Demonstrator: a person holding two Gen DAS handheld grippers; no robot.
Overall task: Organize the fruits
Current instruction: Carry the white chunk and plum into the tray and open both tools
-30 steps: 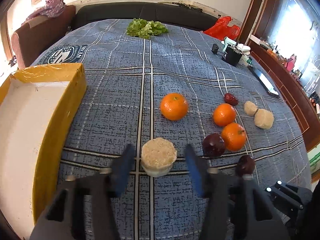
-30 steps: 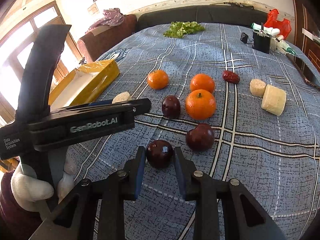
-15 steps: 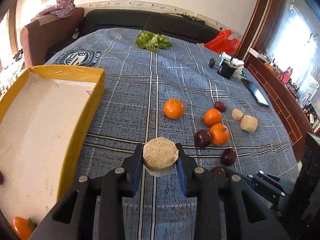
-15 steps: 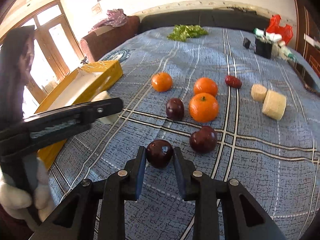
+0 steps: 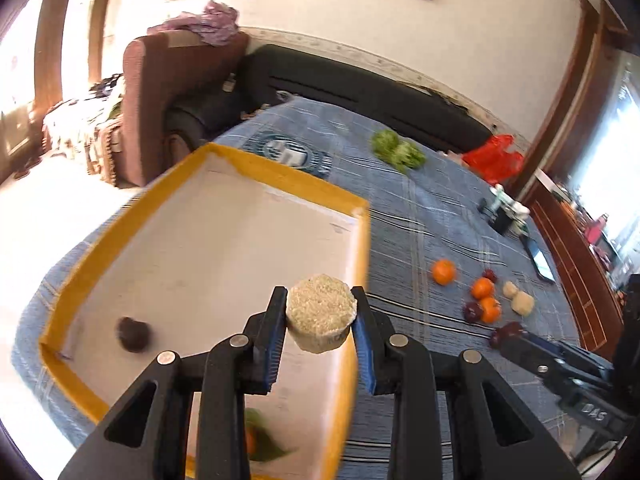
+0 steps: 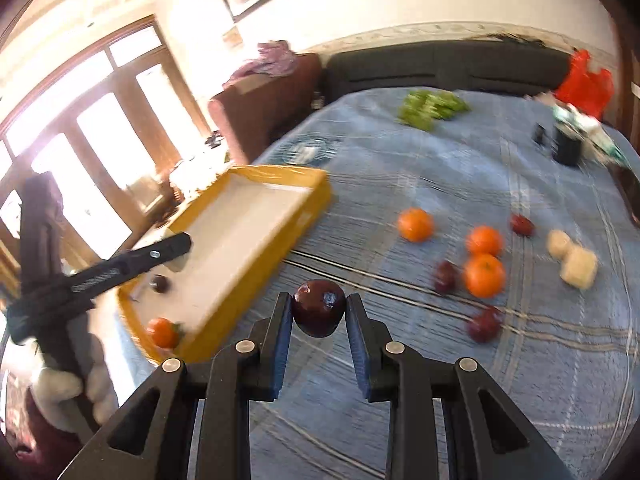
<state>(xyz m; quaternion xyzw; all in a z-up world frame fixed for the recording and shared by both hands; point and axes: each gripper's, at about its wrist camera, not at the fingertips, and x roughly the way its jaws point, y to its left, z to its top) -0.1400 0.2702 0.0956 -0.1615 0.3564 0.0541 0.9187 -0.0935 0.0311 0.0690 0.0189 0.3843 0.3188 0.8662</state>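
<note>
Left gripper [image 5: 320,316] fingers clamping pale round grainy-topped cake [image 5: 321,317], hanging over yellow-rimmed white tray [image 5: 288,178]; right gripper [image 6: 319,314] fingers clamping dark red round fruit [image 6: 319,307] above blue plaid cloth [image 6: 440,168].

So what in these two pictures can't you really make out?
- Left wrist view: the orange fruit with green leaf in the yellow tray is blurred and half hidden behind the left gripper.
- Left wrist view: the dark fruit at the right gripper's tip is mostly covered.
- Right wrist view: the bottles at the far edge are smeared by blur.
</note>
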